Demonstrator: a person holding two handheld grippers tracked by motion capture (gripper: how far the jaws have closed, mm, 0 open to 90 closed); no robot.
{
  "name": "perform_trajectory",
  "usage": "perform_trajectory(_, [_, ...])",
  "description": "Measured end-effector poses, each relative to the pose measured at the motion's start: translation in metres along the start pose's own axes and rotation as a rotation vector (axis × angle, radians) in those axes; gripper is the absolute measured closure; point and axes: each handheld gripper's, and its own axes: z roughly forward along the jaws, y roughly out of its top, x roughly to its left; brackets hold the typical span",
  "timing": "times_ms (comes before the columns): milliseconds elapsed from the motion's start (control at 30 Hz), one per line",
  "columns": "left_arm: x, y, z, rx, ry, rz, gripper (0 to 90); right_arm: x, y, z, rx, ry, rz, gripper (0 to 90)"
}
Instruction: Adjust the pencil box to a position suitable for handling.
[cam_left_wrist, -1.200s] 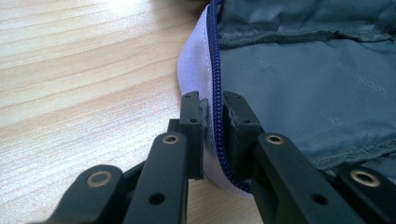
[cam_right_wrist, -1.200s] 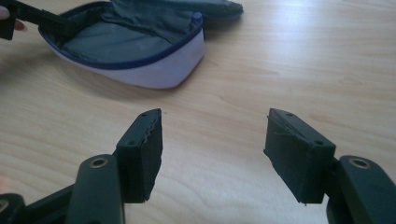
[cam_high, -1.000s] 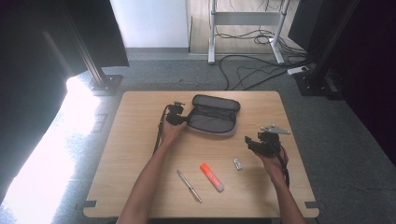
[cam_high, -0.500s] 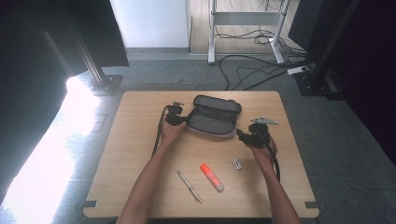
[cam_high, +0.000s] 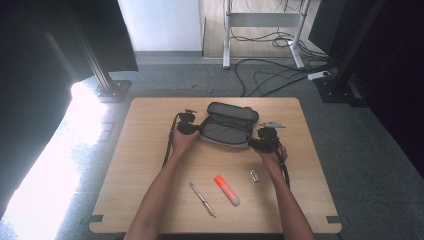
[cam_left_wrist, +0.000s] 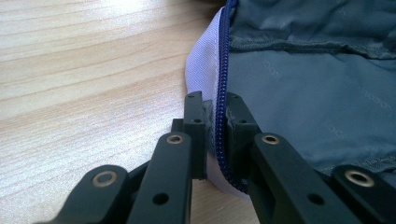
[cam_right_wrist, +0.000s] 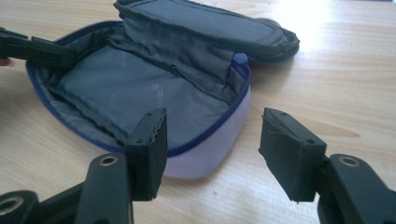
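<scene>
An open pouch with grey lining and a blue zipper lies at the middle back of the table. My left gripper is shut on the pouch's left rim; in the left gripper view the pads pinch the zipper edge. My right gripper is open at the pouch's right end. Its jaws have just been closing. In the right gripper view one jaw hangs over the lining and the other stands outside, with the rim between them and untouched.
Near the wooden table's front lie a silver pen, an orange marker and a small silver piece. Cables trail from both grippers along the forearms. Bare wood stretches to the left and right of the pouch.
My right gripper has moved left from the table's right side up to the pouch's right end. The left gripper and the pouch have stayed put.
</scene>
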Motion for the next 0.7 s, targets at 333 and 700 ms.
perform_trajectory(333, [0.001, -0.001, 0.0, 0.001, -0.004, 0.0, 82.0, 0.001, 0.004, 0.015, 0.031, -0.011, 0.023, 42.6])
perform_trajectory(700, [0.002, -0.002, 0.0, 0.001, -0.007, 0.0, 81.9, -0.002, 0.002, 0.028, 0.056, -0.048, 0.03, 45.4])
